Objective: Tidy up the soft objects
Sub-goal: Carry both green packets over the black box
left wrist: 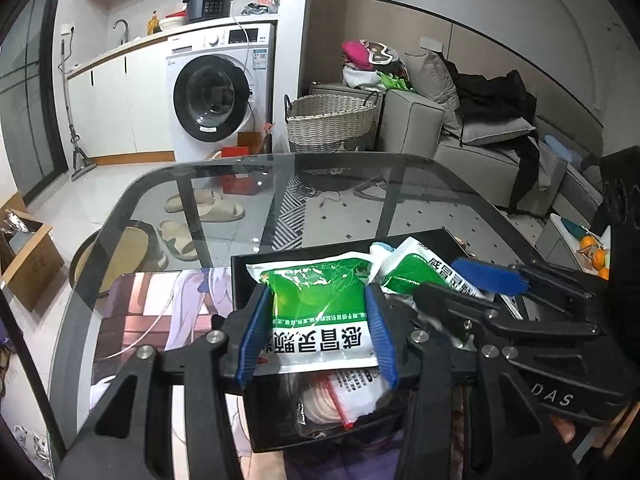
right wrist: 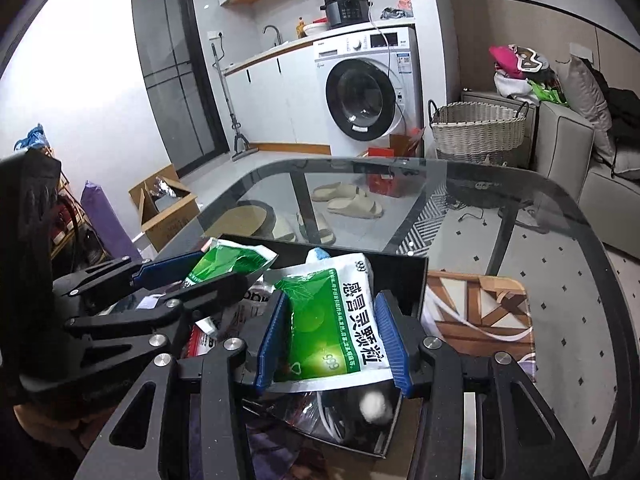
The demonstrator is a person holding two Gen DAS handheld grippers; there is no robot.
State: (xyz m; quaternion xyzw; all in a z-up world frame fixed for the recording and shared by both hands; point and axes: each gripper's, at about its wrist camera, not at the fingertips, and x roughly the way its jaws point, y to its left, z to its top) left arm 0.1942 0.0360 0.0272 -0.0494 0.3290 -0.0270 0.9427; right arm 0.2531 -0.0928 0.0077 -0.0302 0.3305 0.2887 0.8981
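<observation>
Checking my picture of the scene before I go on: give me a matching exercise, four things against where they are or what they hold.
Things:
1. left gripper
2. right gripper
3. black tray
4. wicker basket

Places or states:
A. on the floor beside the grey sofa
B. on the glass table, with packets in it
C. closed on a green and white sachet
D. closed on the other green and white sachet

Pairs: 1-C, 2-D, 3-B, 4-A
</observation>
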